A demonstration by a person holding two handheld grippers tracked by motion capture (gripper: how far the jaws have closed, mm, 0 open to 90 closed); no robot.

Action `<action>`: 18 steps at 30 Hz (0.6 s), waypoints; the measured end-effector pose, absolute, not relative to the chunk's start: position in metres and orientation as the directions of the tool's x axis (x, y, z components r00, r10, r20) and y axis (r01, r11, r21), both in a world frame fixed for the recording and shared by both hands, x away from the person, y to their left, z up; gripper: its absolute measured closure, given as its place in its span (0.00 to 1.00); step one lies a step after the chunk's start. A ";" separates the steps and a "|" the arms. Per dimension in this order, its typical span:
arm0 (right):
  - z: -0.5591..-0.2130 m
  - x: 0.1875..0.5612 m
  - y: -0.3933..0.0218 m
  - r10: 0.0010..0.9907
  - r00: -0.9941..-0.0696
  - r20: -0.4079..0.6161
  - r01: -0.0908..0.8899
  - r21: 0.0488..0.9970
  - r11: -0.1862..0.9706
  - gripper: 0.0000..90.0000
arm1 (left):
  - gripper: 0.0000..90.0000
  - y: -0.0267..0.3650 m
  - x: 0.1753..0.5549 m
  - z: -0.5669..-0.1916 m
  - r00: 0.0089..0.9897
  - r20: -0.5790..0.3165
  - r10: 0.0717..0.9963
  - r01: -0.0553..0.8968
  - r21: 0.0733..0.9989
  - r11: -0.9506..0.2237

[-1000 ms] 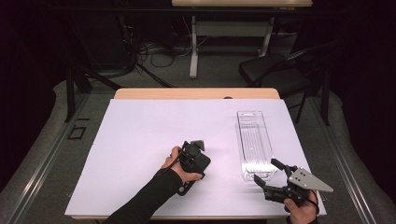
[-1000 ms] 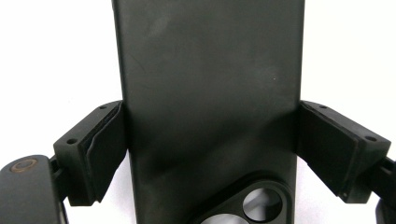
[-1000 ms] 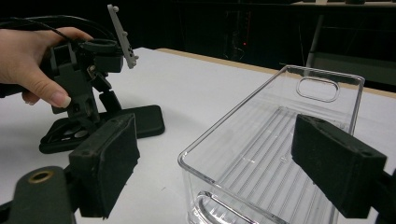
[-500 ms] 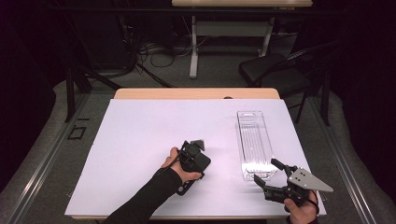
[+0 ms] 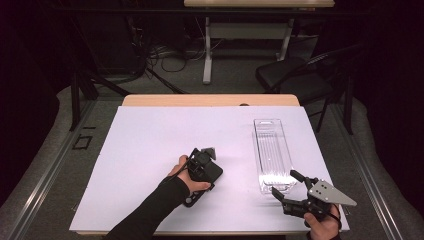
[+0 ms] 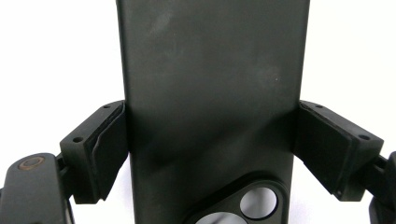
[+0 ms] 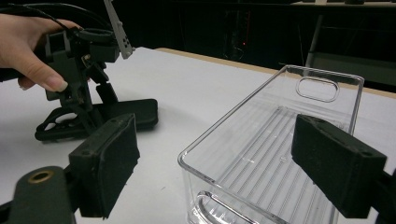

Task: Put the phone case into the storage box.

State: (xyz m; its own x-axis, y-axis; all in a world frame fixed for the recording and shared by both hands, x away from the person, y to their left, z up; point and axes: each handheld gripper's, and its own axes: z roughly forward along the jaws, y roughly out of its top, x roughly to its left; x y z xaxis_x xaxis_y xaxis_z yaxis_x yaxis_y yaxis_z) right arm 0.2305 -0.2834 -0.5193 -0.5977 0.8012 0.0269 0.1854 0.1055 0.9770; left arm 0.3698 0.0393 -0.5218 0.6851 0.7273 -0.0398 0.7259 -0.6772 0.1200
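A black phone case lies flat on the white table, its camera cut-out at the near end. My left gripper points down at it, and both pads press against the case's long sides. The right gripper view shows the same case on the table under the left gripper, with a hand around that gripper. My right gripper stands open at the near right, just before the near end of a clear plastic bin. That bin is empty.
White paper covers most of the wooden table. A dark chair and another table's legs stand beyond the far edge, with cables on the floor.
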 end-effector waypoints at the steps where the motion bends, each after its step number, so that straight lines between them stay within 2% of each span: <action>1: -0.519 0.230 -0.283 0.801 -0.598 0.027 0.185 0.977 0.106 0.16 | 0.16 0.041 0.370 -0.520 0.687 -0.038 0.725 0.724 0.123 -0.679; 18: -0.519 0.230 -0.282 0.802 -0.597 0.028 0.188 0.977 0.106 0.16 | 0.16 0.059 0.371 -0.495 0.707 0.010 0.707 0.697 0.158 -0.699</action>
State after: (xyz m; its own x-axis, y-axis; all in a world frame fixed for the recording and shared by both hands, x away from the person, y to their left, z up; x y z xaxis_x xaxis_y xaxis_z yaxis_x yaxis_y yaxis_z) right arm 0.2299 -0.2817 -0.5194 -0.5971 0.8016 0.0278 0.1877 0.1059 0.9765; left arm 0.3712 0.0589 -0.4952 0.7067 0.7074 0.0101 0.6974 -0.6990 0.1582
